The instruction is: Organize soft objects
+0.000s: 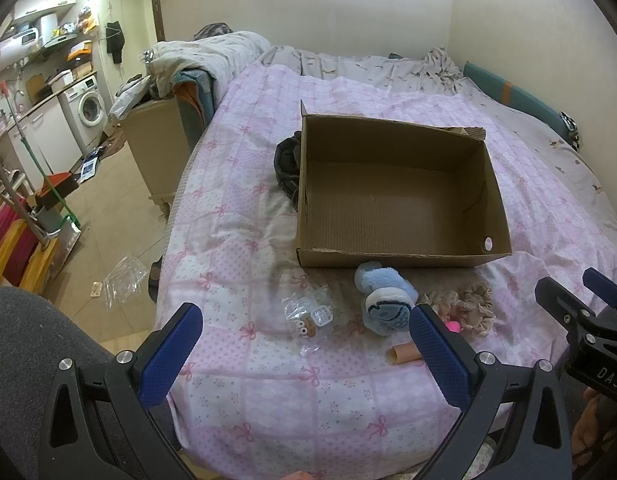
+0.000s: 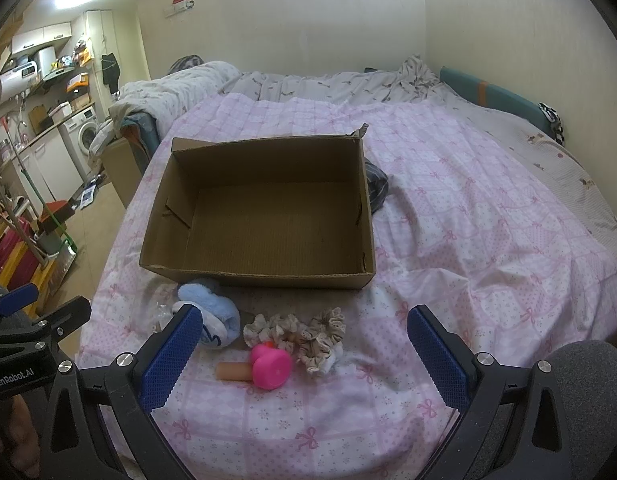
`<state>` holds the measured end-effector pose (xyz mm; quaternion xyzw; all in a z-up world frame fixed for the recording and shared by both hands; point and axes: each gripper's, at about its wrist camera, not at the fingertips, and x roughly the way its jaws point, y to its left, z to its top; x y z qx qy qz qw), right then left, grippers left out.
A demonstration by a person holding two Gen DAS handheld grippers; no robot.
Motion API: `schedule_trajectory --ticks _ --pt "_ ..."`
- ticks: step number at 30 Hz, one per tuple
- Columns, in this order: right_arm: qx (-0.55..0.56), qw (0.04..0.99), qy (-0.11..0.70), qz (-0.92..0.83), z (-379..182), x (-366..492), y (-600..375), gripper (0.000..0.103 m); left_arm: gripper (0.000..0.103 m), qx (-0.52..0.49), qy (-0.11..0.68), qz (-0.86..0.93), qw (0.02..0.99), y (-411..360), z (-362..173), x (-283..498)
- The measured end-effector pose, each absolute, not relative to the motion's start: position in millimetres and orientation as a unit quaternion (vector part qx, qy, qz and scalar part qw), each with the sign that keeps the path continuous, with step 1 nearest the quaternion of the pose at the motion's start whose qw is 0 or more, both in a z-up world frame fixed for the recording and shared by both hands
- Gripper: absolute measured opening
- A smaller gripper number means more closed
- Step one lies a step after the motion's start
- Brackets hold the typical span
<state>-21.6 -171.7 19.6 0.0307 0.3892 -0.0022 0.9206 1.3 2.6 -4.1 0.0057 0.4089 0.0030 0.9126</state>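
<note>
An open, empty cardboard box (image 1: 400,256) (image 2: 264,276) sits on the pink bed cover. In front of it lie a blue plush toy (image 1: 382,300) (image 2: 218,312), beige scrunchies (image 1: 468,306) (image 2: 308,332), a pink round toy (image 2: 268,364) and a tan tube (image 1: 404,354) (image 2: 232,371). A small clear bag of bits (image 1: 308,318) lies left of the plush. My left gripper (image 1: 304,356) is open and empty, near the bed's front edge. My right gripper (image 2: 304,360) is open and empty above the pink toy and scrunchies.
A dark garment (image 1: 286,164) (image 2: 376,184) lies behind the box. Rumpled grey bedding (image 1: 348,64) is at the far end. To the left are the floor with plastic bags (image 1: 124,280), a washing machine (image 1: 88,108) and clutter.
</note>
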Motion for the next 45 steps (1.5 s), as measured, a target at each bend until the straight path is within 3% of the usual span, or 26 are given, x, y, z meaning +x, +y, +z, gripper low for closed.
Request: schedule_trajectory --ticks 45 --pt "0.035 0.922 0.386 -0.009 17.1 -22.1 -176.4 0.103 0.103 0.013 0.409 0.014 0.912 7.5 -5.1 -1.2"
